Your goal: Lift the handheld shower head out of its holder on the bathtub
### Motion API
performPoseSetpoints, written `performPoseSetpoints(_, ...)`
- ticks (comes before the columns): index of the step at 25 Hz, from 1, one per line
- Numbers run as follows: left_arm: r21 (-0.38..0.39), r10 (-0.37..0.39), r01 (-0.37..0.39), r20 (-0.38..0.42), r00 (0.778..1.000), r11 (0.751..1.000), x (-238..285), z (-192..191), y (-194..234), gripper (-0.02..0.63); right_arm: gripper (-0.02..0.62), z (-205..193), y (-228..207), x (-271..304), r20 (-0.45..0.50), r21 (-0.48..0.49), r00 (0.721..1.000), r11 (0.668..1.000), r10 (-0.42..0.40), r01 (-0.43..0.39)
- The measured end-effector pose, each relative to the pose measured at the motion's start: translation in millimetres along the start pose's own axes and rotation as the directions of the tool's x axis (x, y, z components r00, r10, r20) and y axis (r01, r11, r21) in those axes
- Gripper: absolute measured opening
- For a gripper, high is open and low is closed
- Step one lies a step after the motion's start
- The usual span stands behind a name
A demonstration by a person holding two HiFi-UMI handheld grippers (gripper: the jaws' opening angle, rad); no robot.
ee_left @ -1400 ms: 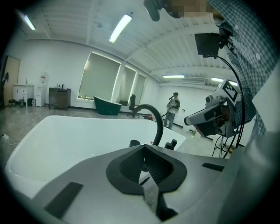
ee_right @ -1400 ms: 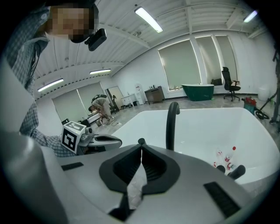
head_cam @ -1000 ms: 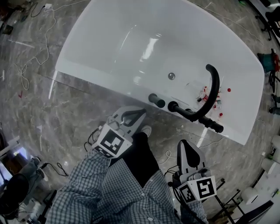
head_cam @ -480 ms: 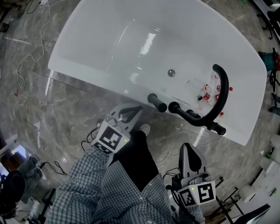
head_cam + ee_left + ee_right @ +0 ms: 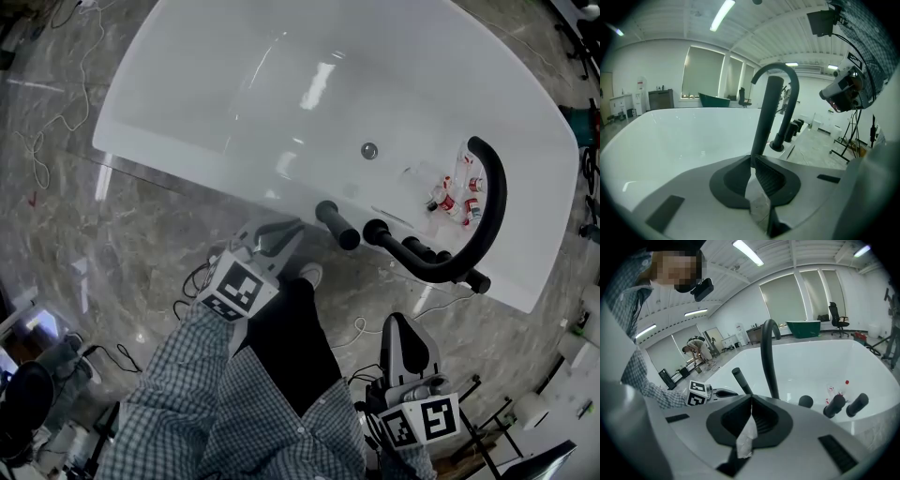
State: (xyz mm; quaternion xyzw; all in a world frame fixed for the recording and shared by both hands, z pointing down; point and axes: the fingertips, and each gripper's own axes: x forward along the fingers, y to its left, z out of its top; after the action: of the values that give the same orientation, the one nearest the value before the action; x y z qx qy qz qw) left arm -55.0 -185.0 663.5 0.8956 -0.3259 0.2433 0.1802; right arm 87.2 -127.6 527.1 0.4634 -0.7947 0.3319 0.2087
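The handheld shower head (image 5: 337,224) is a black rod that stands tilted in its holder on the near rim of the white bathtub (image 5: 187,159). My left gripper (image 5: 298,228) is shut with nothing in it, its tips just left of the rod and apart from it. In the left gripper view the shower head (image 5: 766,117) rises right beyond the left gripper (image 5: 752,157). My right gripper (image 5: 399,321) is also shut and holds nothing, over the floor short of the tub. From the right gripper (image 5: 751,396) the shower head (image 5: 742,380) shows to the left.
A black arched faucet spout (image 5: 491,206) curves over the tub's right end, with black knobs (image 5: 414,247) along the rim beside it. Small red-capped bottles (image 5: 454,194) lie inside the tub near the drain (image 5: 369,150). Cables (image 5: 56,122) trail over the marble floor.
Both grippers have sunk a little, the left more than the right, and both stay shut. The view has shifted, so the tub and faucet sit lower right in the picture.
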Motion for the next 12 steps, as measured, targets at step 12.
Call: performPoseSetpoints(12,0.027,-0.032,0.031,0.009,0.999,0.999,28,0,-1,0.028,0.018,-7,-18,7,-0.013,0.041,1.0,0.999,-0.003,0.004)
